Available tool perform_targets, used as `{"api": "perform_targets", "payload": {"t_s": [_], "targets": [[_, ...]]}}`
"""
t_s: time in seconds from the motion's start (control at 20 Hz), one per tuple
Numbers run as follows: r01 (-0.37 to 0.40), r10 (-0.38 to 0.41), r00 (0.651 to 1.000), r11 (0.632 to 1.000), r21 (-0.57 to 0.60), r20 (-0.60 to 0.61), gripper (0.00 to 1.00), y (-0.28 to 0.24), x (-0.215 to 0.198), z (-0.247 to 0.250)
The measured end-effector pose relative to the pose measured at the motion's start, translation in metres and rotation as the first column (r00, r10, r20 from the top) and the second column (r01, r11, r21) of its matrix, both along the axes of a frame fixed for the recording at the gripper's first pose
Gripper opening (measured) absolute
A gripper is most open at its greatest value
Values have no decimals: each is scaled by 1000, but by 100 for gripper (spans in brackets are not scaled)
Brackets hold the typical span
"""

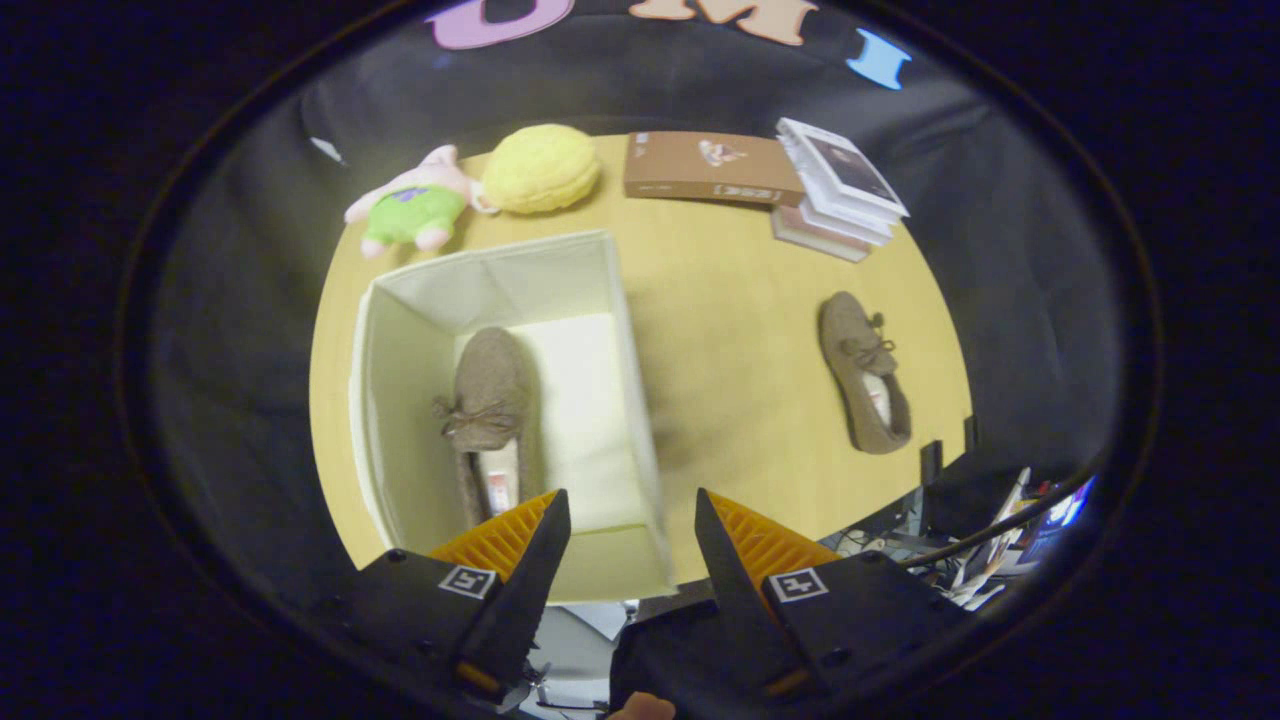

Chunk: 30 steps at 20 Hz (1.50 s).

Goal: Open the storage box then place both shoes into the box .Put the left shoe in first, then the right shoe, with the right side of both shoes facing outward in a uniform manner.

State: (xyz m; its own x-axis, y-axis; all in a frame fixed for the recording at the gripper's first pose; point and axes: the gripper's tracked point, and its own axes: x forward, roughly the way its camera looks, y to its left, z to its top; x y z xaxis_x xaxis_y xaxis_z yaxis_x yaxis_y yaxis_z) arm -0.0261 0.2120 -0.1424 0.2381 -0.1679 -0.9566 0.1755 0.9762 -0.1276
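A cream fabric storage box (625, 340) stands open on the round wooden table (730, 340), below and just ahead of my fingers. One brown slipper-like shoe with a bow (488, 400) lies inside the box along its left half, toe pointing away from me. The other brown shoe (865, 372) lies on the table to the right of the box, toe also pointing away. My gripper (632, 505) hovers high above the box's near right corner, open, with nothing between its fingers.
At the table's far side lie a pink and green plush toy (412, 205), a yellow knitted ball (540, 168), a brown flat box (708, 168) and a stack of books (838, 190). Cables and clutter (1000, 540) sit beyond the table's near right edge.
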Motion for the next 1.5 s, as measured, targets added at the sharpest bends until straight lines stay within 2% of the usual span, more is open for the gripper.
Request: {"api": "perform_targets", "payload": {"t_s": [0.35, 0.55, 0.8, 1.05, 1.2, 1.45, 1.5], "targets": [[104, -112, 993, 980, -172, -38, 83, -143, -3, -4], [134, -152, 986, 968, -214, -71, 83, -208, 2, -25], [132, -168, 978, 957, -257, -121, 83, -279, 14, -65], [92, -139, 973, 965, -244, -184, 82, -320, 21, -111], [92, -135, 971, 973, -214, -198, 80, -331, 23, -136], [49, -89, 968, 984, -170, -236, 76, -340, 25, -166], [47, -82, 969, 987, -153, -233, 72, -339, 26, -171]]}}
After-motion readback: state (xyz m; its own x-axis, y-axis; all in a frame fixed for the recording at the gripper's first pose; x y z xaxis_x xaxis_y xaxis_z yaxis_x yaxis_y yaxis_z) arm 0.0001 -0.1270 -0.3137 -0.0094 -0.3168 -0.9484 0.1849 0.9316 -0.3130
